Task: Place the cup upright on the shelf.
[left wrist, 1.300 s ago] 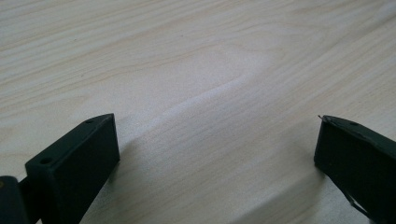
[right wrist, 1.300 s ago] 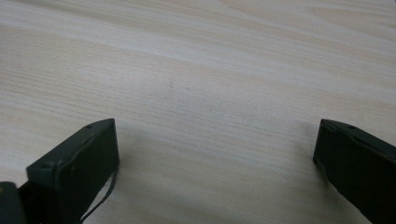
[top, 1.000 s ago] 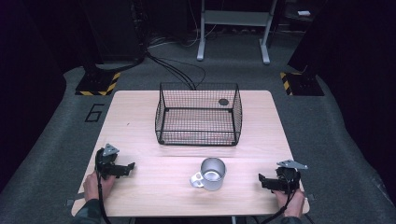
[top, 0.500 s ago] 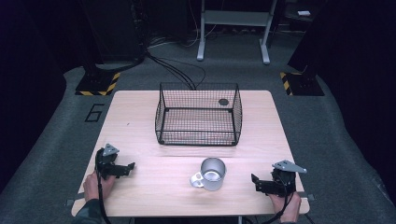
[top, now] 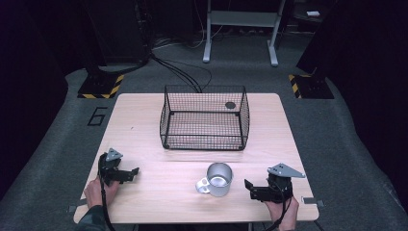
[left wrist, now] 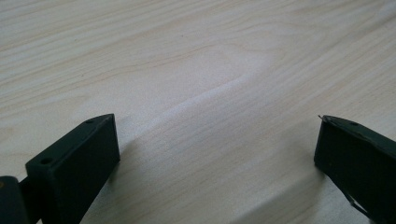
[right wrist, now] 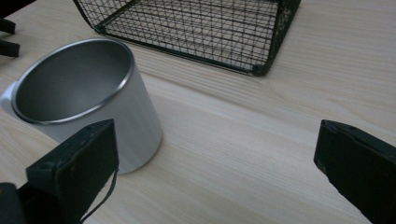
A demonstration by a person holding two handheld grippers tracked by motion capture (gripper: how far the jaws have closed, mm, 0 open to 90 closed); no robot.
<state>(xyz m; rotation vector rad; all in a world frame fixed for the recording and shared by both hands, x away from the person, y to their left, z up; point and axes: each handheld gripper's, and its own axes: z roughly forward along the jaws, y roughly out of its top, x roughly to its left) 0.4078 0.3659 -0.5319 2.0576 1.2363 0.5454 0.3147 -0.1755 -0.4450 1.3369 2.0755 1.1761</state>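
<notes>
A silver metal mug [top: 219,179] stands upright on the wooden table [top: 149,120], its handle turned to the left. In the right gripper view the mug [right wrist: 84,100] is close, just beyond the left jaw. My right gripper [top: 251,190] rests on the table a little right of the mug, open, pointing left at it, with nothing between its jaws. My left gripper [top: 134,173] lies near the table's front left, open, aimed right, with bare wood [left wrist: 210,116] between its jaws. A black wire basket [top: 204,118] stands behind the mug at mid-table.
The basket [right wrist: 196,28] has an open top and a small dark round tag [top: 230,105] at its back right. Black cables [top: 178,72] run over the grey floor behind the table. Yellow-and-black striped stand bases [top: 98,89] sit at both far corners.
My right gripper has slid left along the table's front, closer to the mug. The left gripper and the mug have stayed in place.
</notes>
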